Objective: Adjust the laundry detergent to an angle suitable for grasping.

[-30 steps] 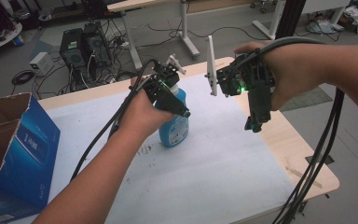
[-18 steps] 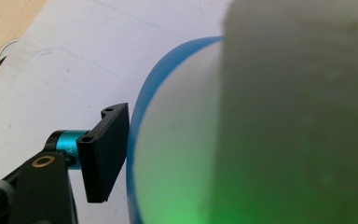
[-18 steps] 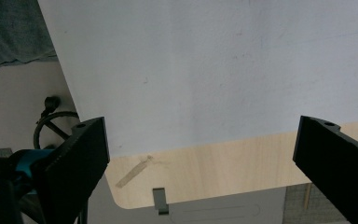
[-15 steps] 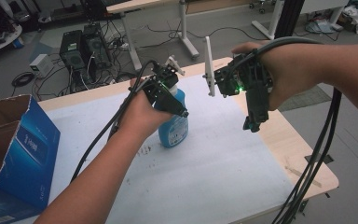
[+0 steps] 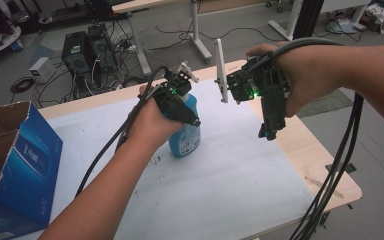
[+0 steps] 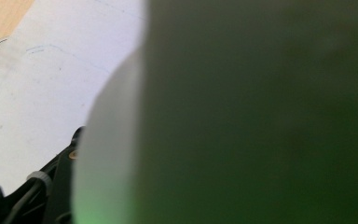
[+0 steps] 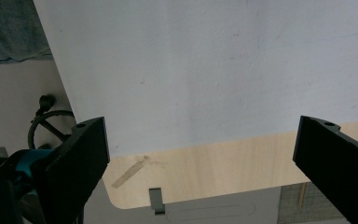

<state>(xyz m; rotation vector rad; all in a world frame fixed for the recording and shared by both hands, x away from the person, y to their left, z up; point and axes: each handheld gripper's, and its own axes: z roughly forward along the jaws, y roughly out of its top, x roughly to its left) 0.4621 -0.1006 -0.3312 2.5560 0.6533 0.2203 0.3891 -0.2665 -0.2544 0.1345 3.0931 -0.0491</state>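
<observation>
Your left gripper [image 5: 180,97] sits at the neck of the blue spray bottle [image 5: 186,135] standing upright at centre frame on the white-covered tabletop [image 5: 230,175]; whether its fingers are clamped cannot be told, so lifting now risks the bottle slipping or toppling. Your right gripper [image 5: 270,132] hangs at upper right with fingers spread wide and empty, well clear of the bottle. The bottle is translucent blue with a white label and pale trigger head.

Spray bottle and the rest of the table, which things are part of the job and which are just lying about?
In the job:
- spray bottle
- left gripper, at the bottle's top
- right gripper, raised, jaws wide

Lying about:
- blue box
- white sheet
</observation>
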